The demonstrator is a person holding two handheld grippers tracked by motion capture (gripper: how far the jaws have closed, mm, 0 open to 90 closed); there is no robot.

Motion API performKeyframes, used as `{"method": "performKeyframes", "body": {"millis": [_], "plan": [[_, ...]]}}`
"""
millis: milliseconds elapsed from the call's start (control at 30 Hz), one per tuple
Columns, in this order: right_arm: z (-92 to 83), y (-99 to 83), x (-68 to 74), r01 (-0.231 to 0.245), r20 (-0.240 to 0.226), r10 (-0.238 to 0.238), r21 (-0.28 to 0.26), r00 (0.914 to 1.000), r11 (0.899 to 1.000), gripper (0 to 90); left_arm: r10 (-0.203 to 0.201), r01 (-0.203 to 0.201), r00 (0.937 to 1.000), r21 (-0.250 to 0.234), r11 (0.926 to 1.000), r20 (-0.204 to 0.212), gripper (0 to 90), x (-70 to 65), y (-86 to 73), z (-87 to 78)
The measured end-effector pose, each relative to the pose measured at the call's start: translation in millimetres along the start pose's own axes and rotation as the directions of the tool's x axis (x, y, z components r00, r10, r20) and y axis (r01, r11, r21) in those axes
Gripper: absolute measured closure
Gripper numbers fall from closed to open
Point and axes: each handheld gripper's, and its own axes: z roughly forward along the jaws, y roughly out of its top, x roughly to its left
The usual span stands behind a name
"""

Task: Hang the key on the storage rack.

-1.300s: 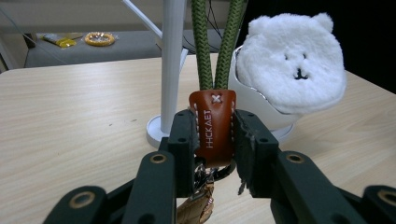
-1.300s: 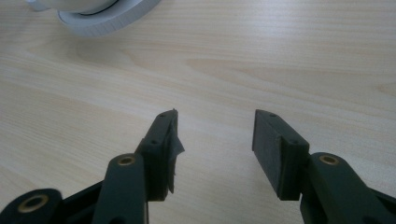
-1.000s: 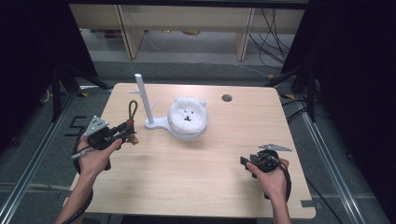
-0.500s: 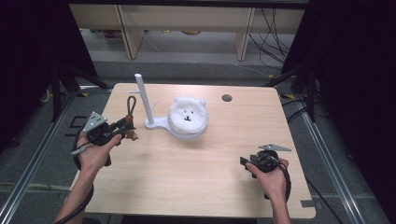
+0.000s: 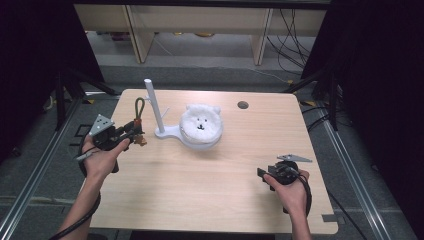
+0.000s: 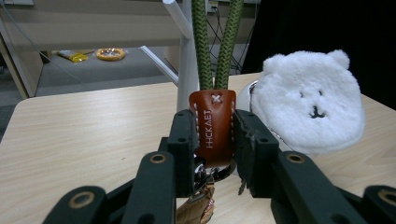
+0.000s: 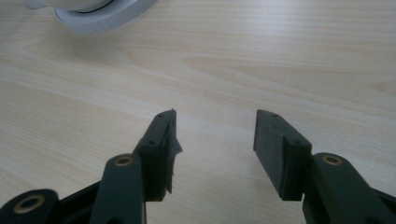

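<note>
A person sits at a pale wooden tabletop (image 5: 200,190) holding a gripper in each hand. The left gripper (image 5: 131,134), at the tabletop's left side, has its jaws clamped on the brown leather tab (image 6: 212,126) of a keychain (image 5: 137,120). A green cord loop (image 6: 212,42) rises upright from the tab, and a bit of metal and tan leather hangs below the jaws. In the high view, the loop (image 5: 139,107) stands just left of a white stand (image 5: 156,112), a thin upright post on a flat base, with a short peg branching from the post. In the left gripper view, the post (image 6: 187,60) stands right behind the cord. Beside the stand, near the tabletop's middle, sits a white fluffy bear face (image 5: 201,125) with small ears and a dark stitched nose and mouth, resting on a round white dish. The right gripper (image 5: 265,175) is low at the tabletop's right side, well apart from the bear. Its jaws stand wide apart over bare wood with nothing between them. A small dark round hole (image 5: 243,105) lies near the tabletop's far edge.
</note>
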Motion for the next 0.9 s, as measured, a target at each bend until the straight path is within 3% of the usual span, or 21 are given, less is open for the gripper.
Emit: {"method": "performKeyframes", "body": {"millis": [900], "plan": [[-0.4, 0.1, -0.5, 0.004, 0.01, -0.004, -0.001, 0.9999, 1.0, 49.9, -0.034, 0.035, 0.9992, 0.016, 0.9993, -0.02, 68.7, 11.5, 4.2, 15.3]]}}
